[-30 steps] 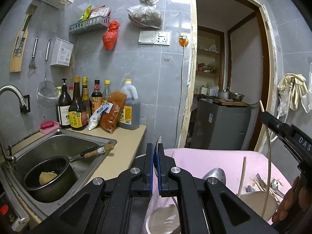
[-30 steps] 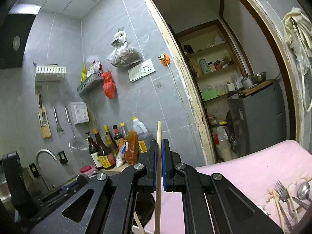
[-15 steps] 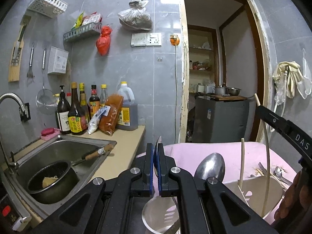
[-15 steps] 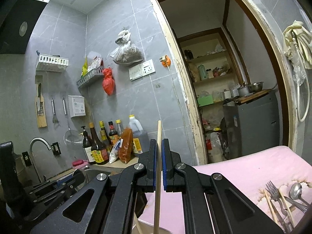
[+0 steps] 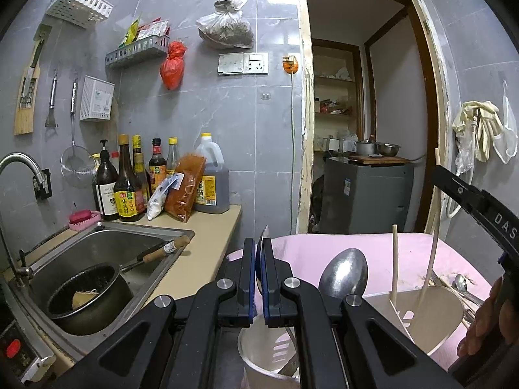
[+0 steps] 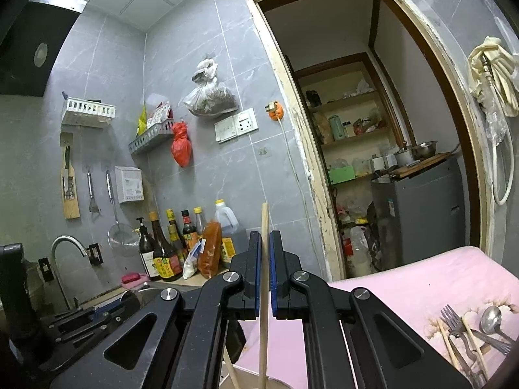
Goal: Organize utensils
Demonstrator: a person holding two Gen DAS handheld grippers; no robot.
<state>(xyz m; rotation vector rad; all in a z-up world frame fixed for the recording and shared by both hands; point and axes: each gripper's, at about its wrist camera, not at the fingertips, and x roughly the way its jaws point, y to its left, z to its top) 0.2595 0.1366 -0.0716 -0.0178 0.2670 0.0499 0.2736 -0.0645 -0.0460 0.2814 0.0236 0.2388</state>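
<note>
Risen spoon and cups since before, right claw gripping chopstick, "DAS" lettering, left claw gripping knife.

The clearest lettering is "DAS" in white capitals on the black body of the right tool, cut off by the edge of the left wrist view. Left of the brown jug on the surface, a dark bottle carries a yellow label with large Chinese characters, too small to make out. The jug's own yellow label also bears print that cannot be read.
</note>
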